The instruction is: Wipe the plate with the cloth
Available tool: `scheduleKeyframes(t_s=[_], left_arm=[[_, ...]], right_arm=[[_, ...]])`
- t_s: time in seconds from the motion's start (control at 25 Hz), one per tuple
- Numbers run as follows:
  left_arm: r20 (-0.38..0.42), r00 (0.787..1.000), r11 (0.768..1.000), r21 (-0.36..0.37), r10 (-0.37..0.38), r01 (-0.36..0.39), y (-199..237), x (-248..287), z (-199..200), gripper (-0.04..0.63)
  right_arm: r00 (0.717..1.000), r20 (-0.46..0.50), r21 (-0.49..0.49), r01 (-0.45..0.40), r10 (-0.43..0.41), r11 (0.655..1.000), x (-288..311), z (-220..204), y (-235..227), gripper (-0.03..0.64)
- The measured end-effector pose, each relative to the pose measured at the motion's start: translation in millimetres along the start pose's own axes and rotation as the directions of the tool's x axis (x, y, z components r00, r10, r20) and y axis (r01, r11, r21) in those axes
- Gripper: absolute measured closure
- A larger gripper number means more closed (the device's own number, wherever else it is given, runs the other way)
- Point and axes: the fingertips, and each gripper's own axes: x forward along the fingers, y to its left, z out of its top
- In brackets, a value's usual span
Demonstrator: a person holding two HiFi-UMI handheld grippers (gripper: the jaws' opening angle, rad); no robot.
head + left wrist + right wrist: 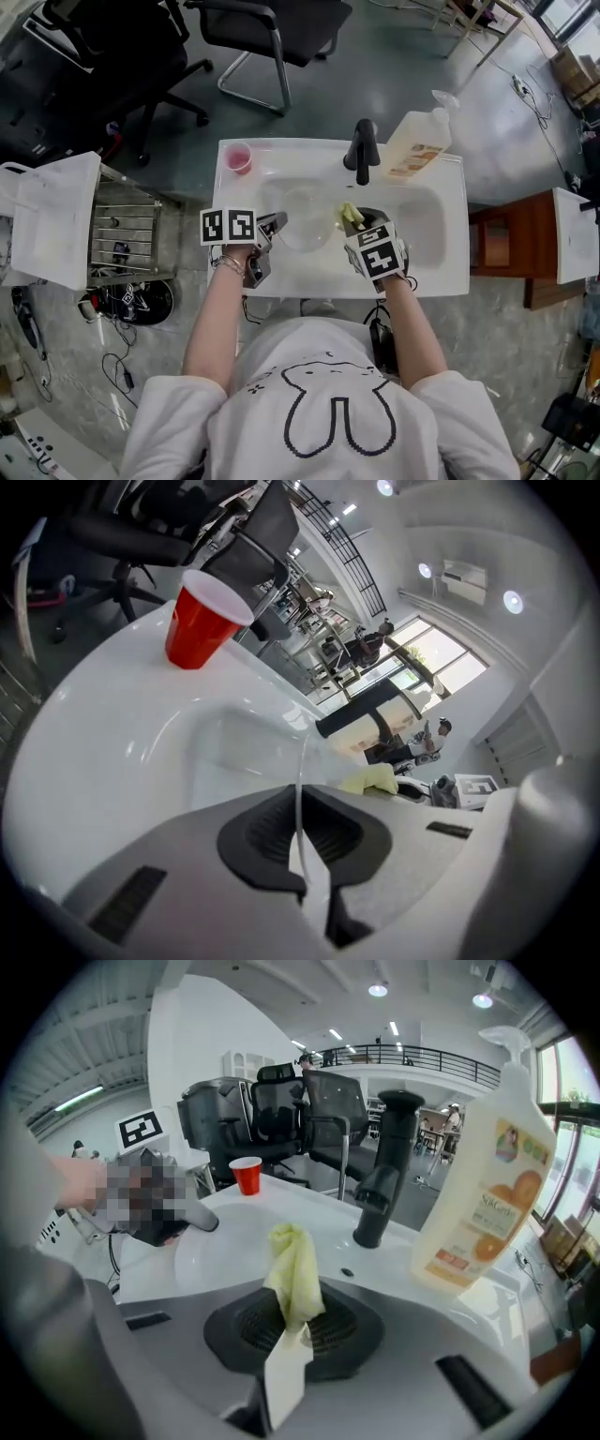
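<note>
1. Nearest me, my left tongs are pressed together on the rim of the clear plate. In the left gripper view the plate shows edge-on, as a thin line rising between the pads. In the head view it sits at the centre of the frame, held over the sink.
2. My right tongs pinch the yellow cloth, whose bunched end stands up out of the jaws. In the head view the cloth lies just right of the plate's rim. I cannot tell whether the two touch.
3. I judge that the step in hand is bringing cloth and plate together, and that the wiping proper has not yet begun. The next move calls for laying the cloth's free end flat on the plate's face and sweeping it across. The left tongs have only a thin, slick rim to hold, so I should press lightly or the plate may pivot or slip.
4. Farther off, toward the top of the head view, the black tap stands at upper centre. The soap bottle is to its right, and the red cup is at the upper left of the worktop. All three are well clear of the wiping.
</note>
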Motion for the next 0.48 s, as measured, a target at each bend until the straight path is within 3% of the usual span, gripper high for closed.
scheduleKeyframes(t_s=[0.28,0.48], left_arm=[[0.077,0.997,0.996,0.091,-0.030,0.023,-25.3,-30.8,16.5,0.577],[0.084,0.996,0.988,0.151,-0.042,0.029,-45.8,-44.2,19.1,0.577]], right_arm=[[0.993,0.121,-0.010,0.008,-0.007,1.000,-24.8,39.8,13.0,0.568],[0.978,0.209,-0.061,-0.001,0.013,0.998,-31.1,65.3,23.4,0.568]])
